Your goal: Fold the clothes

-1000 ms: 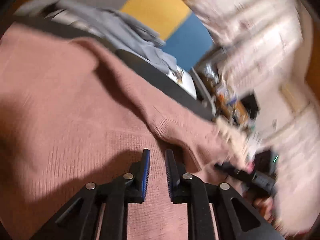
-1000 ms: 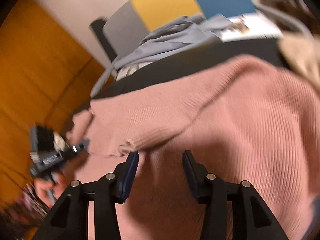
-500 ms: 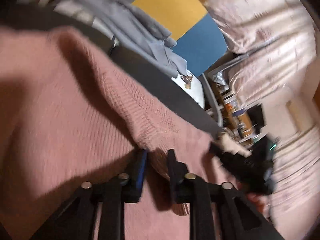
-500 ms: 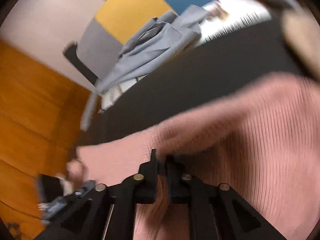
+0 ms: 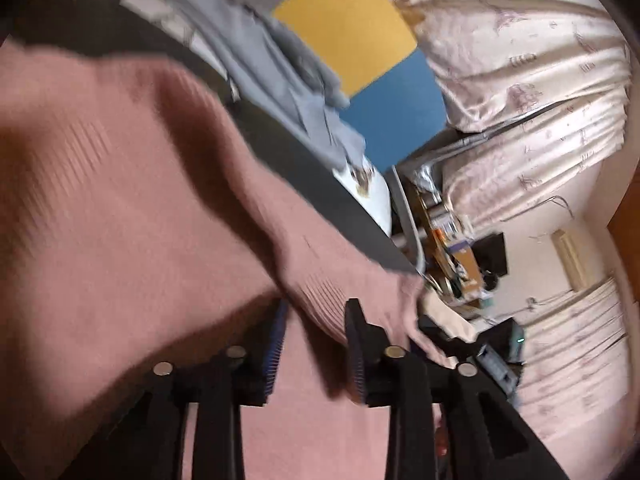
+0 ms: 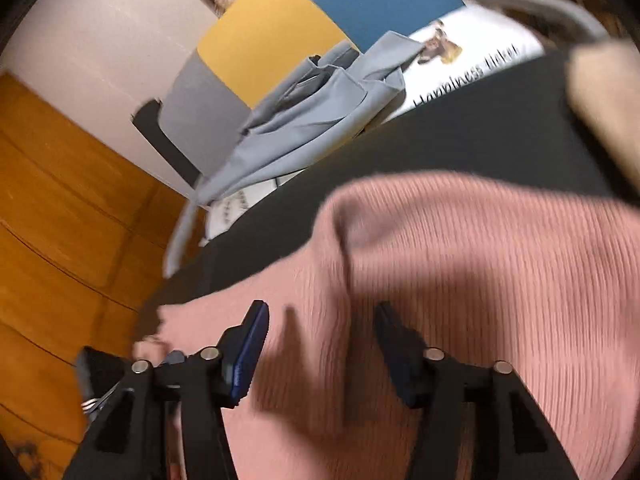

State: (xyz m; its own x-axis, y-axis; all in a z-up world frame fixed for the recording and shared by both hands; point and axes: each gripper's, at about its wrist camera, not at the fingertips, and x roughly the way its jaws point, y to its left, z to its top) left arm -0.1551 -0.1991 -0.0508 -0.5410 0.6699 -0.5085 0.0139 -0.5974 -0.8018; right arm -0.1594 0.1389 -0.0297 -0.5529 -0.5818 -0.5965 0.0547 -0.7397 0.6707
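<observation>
A pink ribbed knit sweater (image 5: 132,216) lies on a dark table (image 5: 320,184) and fills most of both views; it also shows in the right wrist view (image 6: 460,248). My left gripper (image 5: 314,324) is open just above the sweater, with a raised fold edge lying between its fingers. My right gripper (image 6: 320,320) is wide open over the sweater, nothing held. The other gripper shows at the right of the left wrist view (image 5: 480,352) and at the lower left of the right wrist view (image 6: 108,372).
A grey-blue garment (image 6: 304,120) lies bunched at the far side of the table, also in the left wrist view (image 5: 272,68). A white printed sheet (image 6: 472,68) lies beside it. Yellow and blue panels (image 5: 352,28), curtains (image 5: 532,100) and an orange wooden wall (image 6: 52,208) surround the table.
Both grippers were shut on the sweater's fold half a second ago and have now opened, letting the fold drop. The folded edge has moved further across the sweater.
</observation>
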